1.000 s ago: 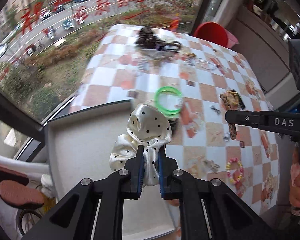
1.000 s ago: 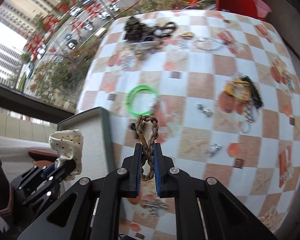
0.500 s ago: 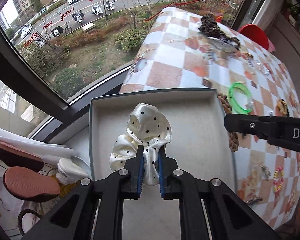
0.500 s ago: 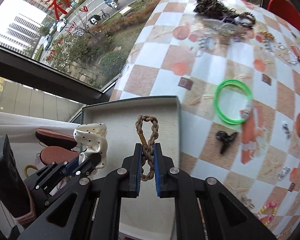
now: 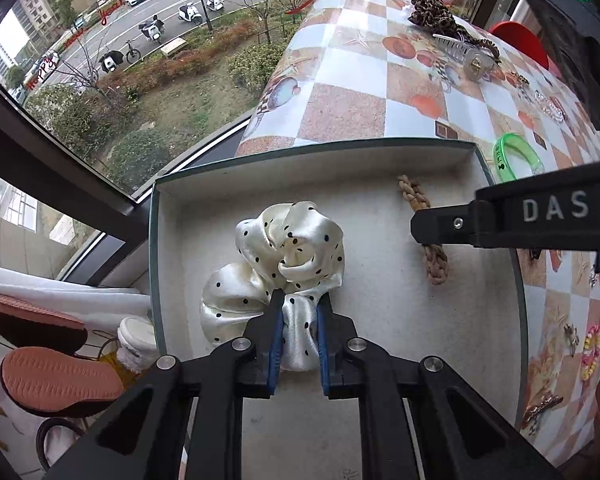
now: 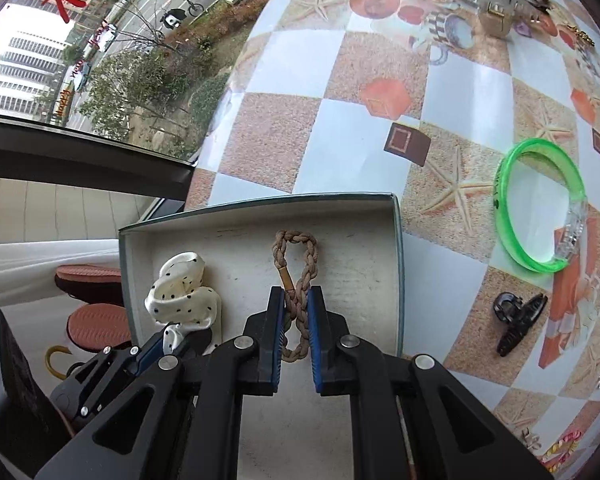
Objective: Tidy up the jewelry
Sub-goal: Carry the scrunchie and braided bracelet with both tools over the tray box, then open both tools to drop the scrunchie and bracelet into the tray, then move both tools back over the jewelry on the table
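Left gripper (image 5: 298,304) jaws just widening, cream polka-dot satin scrunchie (image 5: 276,264) between pads, inside shallow grey-walled box (image 5: 156,240). Right gripper (image 6: 296,300) loosening slightly around brown braided cord loop (image 6: 296,264), same box.

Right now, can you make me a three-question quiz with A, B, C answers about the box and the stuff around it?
1. Where is the green bracelet?
A. in the box
B. on the table outside the box
C. in a claw

2. What colour are the dots on the cream scrunchie?
A. black
B. red
C. green

3. What is between the fingers of the right claw?
A. nothing
B. a black hair clip
C. the brown braided hair tie

Answers: 1 B, it lies on the checked table beside the box. 2 A, black specks cover the cream fabric. 3 C, the braid runs between the blue pads.
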{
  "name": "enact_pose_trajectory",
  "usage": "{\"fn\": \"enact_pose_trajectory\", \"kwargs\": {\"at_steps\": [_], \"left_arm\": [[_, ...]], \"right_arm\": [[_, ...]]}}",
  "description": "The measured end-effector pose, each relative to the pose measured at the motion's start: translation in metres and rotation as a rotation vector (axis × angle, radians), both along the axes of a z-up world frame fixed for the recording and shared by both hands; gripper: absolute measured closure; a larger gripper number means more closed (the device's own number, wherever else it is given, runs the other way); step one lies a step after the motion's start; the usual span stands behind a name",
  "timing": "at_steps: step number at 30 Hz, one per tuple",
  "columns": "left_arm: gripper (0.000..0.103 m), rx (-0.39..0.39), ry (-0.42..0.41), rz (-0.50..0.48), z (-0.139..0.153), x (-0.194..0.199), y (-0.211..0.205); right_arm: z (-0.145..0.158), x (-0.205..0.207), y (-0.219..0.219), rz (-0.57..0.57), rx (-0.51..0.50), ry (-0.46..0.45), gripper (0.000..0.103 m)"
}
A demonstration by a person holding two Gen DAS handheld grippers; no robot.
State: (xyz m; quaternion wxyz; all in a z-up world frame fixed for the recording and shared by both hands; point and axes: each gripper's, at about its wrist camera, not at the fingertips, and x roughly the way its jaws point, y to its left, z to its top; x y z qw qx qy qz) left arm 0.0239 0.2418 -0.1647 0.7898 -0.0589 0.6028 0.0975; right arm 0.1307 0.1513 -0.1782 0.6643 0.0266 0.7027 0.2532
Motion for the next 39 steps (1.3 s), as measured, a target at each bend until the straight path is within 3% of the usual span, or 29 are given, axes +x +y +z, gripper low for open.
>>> {"fn": "enact_pose_trajectory", "kwargs": {"at_steps": [2,7,8,9,11,15,18,24,32,34,39], "left_arm": [[0.047,0.008,-0.010,0.005,0.001,0.000,-0.001],[0.046,0.025,-0.003,0.011,0.002,0.002,-0.002],[0.046,0.028,0.005,0.009,0.001,0.002,-0.003],[0.046,0.033,0.009,0.007,0.001,0.003,-0.003],[0.046,0.041,0.011,0.007,0.003,0.003,-0.004],[0.045,0.046,0.013,0.019,0.007,0.002,-0.004],[0.003,0.064,0.008,0.031,0.011,0.000,-0.005],[0.003,0.076,0.003,0.024,0.020,-0.007,-0.016],[0.000,0.085,-0.010,-0.013,0.034,-0.017,-0.036],[0.000,0.085,-0.012,-0.036,0.039,-0.019,-0.044],[0.000,0.089,-0.023,-0.088,0.056,-0.019,-0.066]], "right_arm": [[-0.004,0.001,0.001,0.001,-0.005,0.010,0.088],[-0.002,0.000,0.001,0.011,0.007,0.023,0.083],[-0.001,0.001,0.001,0.012,0.010,0.025,0.074],[0.002,0.001,0.001,0.012,0.009,0.021,0.058],[0.008,0.002,0.004,0.002,0.005,0.001,0.044],[0.025,0.006,-0.002,-0.022,0.055,-0.005,0.044],[0.042,0.007,-0.011,-0.038,0.082,-0.021,0.043],[0.063,-0.006,-0.032,-0.039,0.033,-0.112,0.038],[0.077,-0.022,-0.085,-0.121,0.028,-0.106,0.028],[0.083,-0.029,-0.105,-0.154,0.024,-0.102,0.017],[0.093,-0.049,-0.151,-0.249,0.002,-0.129,0.016]]}}
